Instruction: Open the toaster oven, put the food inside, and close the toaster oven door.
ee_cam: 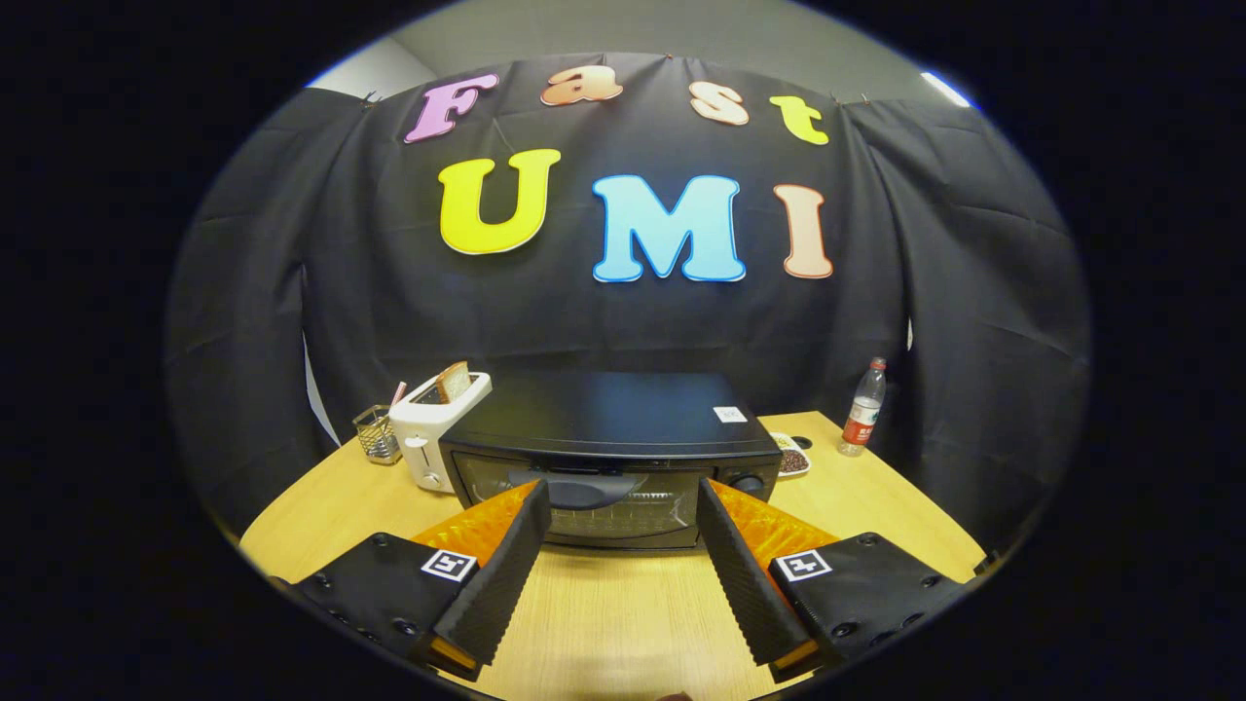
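Claw (623, 506) fingers stand spread wide above the bench (623, 604), with nothing held between them. Just ahead of the fingertips, and framed between them, sits the toaster oven (608, 438). Its glass door (594, 506) is shut and upright, with the handle (582, 490) across the upper part of the glass, lying in the gap between the fingertips.

Beside the oven stands a pop-up toaster (435, 433) with a slice of bread (453, 382) standing in its slot. A small dish (793, 458) lies at the oven's other side; its contents are too small to identify. A wire basket (376, 434) and a bottle (862, 409) stand farther off.

Stage: a shut door with an empty claw fits either the approach to opening or the state after closing. Whether food lies inside cannot be told through the glass. If the door is to be opened, the fingers must be aligned level with the handle and pinch it squarely before pulling.
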A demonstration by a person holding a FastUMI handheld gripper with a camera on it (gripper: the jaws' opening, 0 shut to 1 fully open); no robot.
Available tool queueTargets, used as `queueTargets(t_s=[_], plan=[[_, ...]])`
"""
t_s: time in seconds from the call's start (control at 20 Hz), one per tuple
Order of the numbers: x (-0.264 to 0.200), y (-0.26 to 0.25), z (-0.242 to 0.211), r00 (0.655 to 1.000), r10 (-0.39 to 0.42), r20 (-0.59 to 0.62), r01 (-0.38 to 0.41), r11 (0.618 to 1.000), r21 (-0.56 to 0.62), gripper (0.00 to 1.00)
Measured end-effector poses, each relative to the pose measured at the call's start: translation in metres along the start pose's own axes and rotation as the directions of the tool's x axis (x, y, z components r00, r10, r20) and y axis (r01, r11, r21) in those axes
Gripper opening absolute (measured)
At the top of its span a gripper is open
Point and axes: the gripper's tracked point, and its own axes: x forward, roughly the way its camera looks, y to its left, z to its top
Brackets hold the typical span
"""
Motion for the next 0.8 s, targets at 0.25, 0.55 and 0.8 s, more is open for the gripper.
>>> queueTargets(t_s=[0.25, 0.55, 0.8], plan=[[-0.047, -0.034, 0.021, 0.996, -0.027, 0.085, 0.029, 0.999, -0.016, 0.96], [-0.095, -0.067, 0.027, 0.981, -0.048, 0.188, 0.050, 0.999, -0.006, 0.95], [-0.115, -0.092, 0.018, 0.972, -0.101, 0.212, 0.104, 0.995, -0.001, 0.95]])
